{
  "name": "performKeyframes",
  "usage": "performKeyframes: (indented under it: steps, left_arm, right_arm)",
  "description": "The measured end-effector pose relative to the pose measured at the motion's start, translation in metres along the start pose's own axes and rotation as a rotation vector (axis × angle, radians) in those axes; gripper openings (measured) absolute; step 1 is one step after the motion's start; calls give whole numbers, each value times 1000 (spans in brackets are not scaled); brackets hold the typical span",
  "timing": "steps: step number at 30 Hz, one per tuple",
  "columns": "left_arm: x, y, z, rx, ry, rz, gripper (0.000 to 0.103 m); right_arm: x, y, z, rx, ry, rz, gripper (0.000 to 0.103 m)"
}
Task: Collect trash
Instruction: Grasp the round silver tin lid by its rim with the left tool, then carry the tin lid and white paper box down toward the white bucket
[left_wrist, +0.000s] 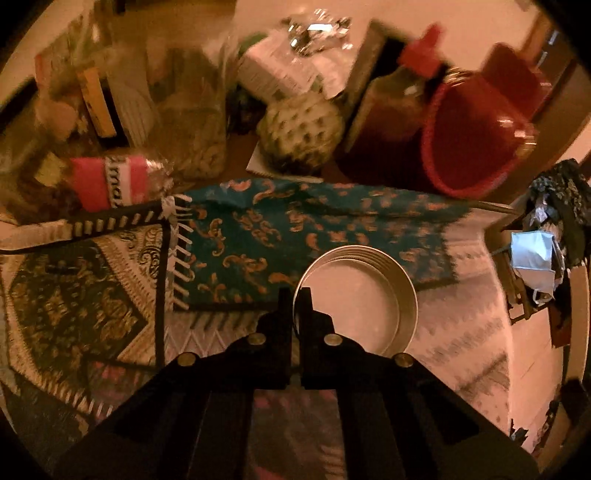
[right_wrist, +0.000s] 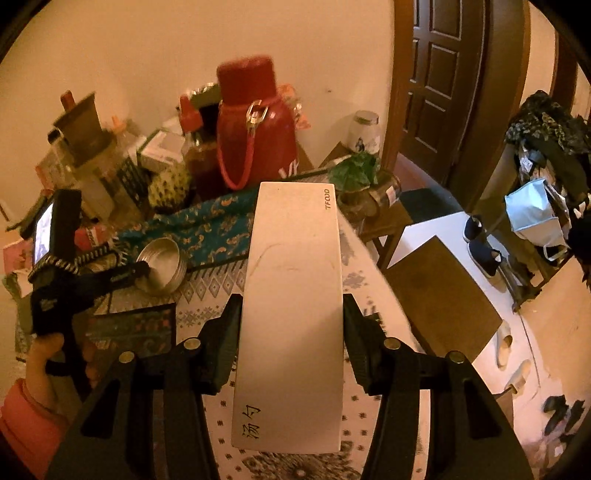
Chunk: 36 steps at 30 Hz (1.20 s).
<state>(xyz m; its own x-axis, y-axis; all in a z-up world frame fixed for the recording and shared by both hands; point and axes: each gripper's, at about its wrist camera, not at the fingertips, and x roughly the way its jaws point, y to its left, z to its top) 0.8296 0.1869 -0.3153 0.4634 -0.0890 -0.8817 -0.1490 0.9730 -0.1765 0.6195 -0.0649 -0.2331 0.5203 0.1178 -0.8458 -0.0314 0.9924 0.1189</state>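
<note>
1. The right gripper (right_wrist: 291, 314) grips a long white paper sleeve (right_wrist: 291, 295) across its width; the fingers (right_wrist: 225, 332) press on both long edges. It bears "TFOOD" near its far end and dark characters near its close end.
2. The sleeve is held above the counter (right_wrist: 373, 295), which is covered by a pale patterned cloth.
3. The left gripper (left_wrist: 295, 299) has its fingers (left_wrist: 284, 314) closed together on the near rim of a round metal tin (left_wrist: 369, 291).
4. The tin rests on the counter, partly over a teal cloth (left_wrist: 258, 229) with an orange pattern.
5. In the right wrist view a hand (right_wrist: 48, 354) in a pink sleeve holds the left gripper at the tin.
6. Behind the teal cloth stand a red flask (right_wrist: 255, 125), a red-capped sauce bottle (left_wrist: 399, 88) and a bumpy pale green fruit (left_wrist: 299, 133).
7. A blue face mask (right_wrist: 535, 214) hangs at the right, well away from the counter.
</note>
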Motion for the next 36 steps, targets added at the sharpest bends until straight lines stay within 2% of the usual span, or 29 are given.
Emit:
performKeyframes:
  steps: [6, 12, 17, 21, 28, 36]
  left_arm:
    - [-82, -29, -16, 26, -133, 1, 1]
    - [-174, -59, -49, -3, -279, -6, 1]
    - [-255, -85, -93, -30, -421, 11, 1]
    - [-305, -100, -127, -42, -499, 36, 1]
    - [-361, -108, -170, -47, -555, 40, 1]
    - [-400, -102, -218, -11, -594, 10, 1]
  right_arm:
    - [-43, -19, 3, -14, -74, 52, 48]
    - [-92, -35, 0, -73, -159, 136, 48]
    - [-138, -47, -10, -144, -237, 206, 48]
    - [-166, -52, -15, -180, -272, 267, 48]
    - [-207, -53, -35, -209, -319, 335, 48]
    - [-248, -48, -75, -206, -342, 325, 48]
